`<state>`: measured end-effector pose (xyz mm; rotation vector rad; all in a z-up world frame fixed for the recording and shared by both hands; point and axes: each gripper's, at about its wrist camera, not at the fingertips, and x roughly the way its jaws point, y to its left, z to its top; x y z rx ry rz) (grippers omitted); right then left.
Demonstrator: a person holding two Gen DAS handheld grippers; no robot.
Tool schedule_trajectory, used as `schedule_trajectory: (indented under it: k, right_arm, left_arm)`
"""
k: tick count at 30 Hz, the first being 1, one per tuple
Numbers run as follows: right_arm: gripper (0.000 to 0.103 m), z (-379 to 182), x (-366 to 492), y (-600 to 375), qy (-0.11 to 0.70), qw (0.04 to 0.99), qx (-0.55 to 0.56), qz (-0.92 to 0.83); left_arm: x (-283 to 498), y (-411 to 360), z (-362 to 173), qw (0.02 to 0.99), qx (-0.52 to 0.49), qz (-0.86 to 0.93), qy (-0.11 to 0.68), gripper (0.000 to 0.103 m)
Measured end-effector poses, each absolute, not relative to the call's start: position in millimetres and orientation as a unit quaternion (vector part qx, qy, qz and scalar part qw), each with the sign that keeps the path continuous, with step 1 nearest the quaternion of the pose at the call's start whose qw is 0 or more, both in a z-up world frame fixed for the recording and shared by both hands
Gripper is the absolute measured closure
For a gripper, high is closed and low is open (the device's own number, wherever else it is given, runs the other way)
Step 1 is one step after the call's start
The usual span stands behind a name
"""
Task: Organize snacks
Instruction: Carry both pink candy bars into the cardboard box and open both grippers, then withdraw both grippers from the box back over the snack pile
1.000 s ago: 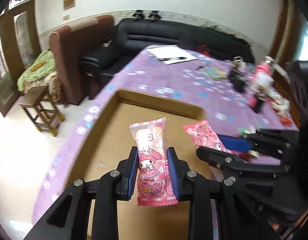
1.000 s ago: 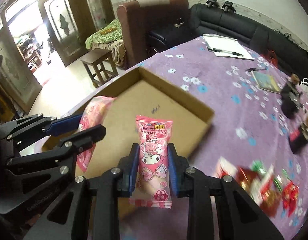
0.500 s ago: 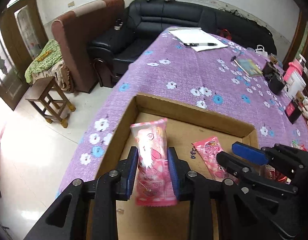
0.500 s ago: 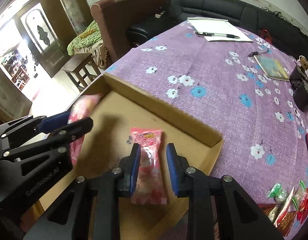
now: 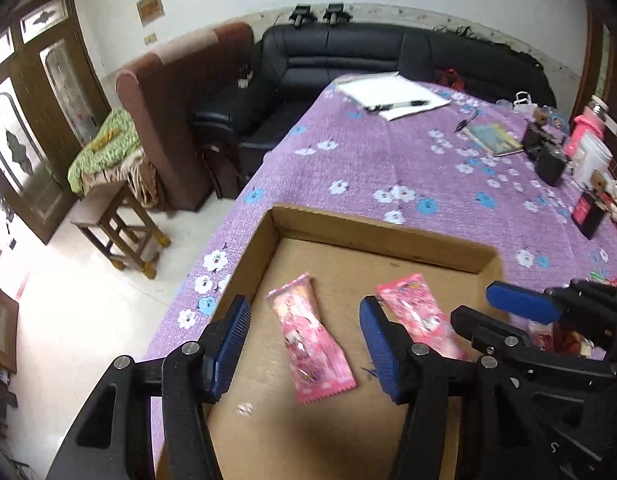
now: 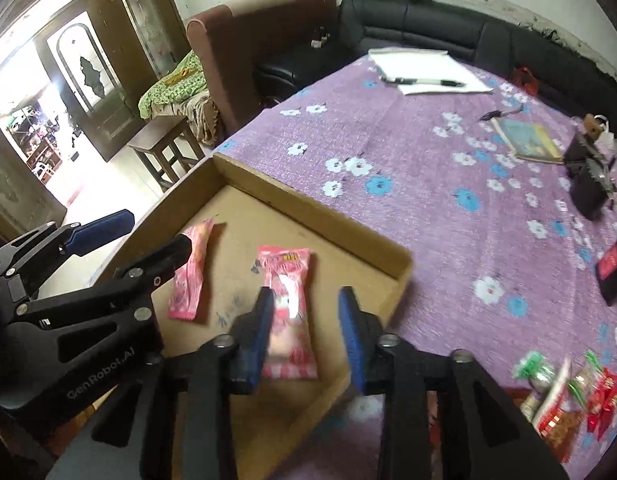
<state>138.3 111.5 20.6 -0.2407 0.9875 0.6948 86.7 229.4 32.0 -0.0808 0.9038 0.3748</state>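
This is looking like a lived-in home, a sitting room. A black leather corner sofa [image 5: 388,52] is running along the white far wall, with a brown armchair [image 5: 176,108] standing beside it. A large table is wearing a purple flowered cloth [image 5: 388,160], and a notepad with a pen [image 5: 392,98] and a book [image 6: 528,140] are lying on it. A small wooden stool [image 5: 116,228] is sitting on the pale tiled floor, a green patterned cloth [image 6: 172,84] is draping what may be a low seat, and wooden doors with frosted glass panes [image 6: 88,68] are letting daylight in.
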Motion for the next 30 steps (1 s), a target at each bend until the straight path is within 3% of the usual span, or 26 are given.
schedule_trajectory:
  k: [3,7,16,21,24,30]
  right_arm:
    - [0.062,32.1,123.0,91.7,0.451,0.824,-0.116,0.323]
    - [0.047,46.2,98.3,57.9,0.432,0.835,-0.119,0.319]
    - [0.031,45.3,54.9,-45.3,0.427,0.855,-0.098,0.276]
    - [0.027,25.3,32.6,-97.4,0.431,0.865,-0.104,0.236]
    - [0.025,13.5,24.3,-125.6,0.440,0.866,-0.090,0.220]
    - [0.025,-7.3,19.3,-173.2,0.457,0.868,-0.056,0.187]
  left_arm:
    - [74.3,216.5,40.0,0.887,-0.046,0.171,0.426,0.043]
    - [54.0,189.5,50.6,0.896,-0.048,0.163,0.410,0.043]
    - [20.5,97.0,48.5,0.909,-0.028,0.124,0.396,0.039]
    - [4.6,45.0,34.4,0.917,-0.001,0.108,0.385,0.036]
    - [-1.3,25.9,25.5,0.919,0.000,0.103,0.381,0.026]
    - [-3.3,-1.4,10.5,0.920,0.007,0.085,0.382,0.026]
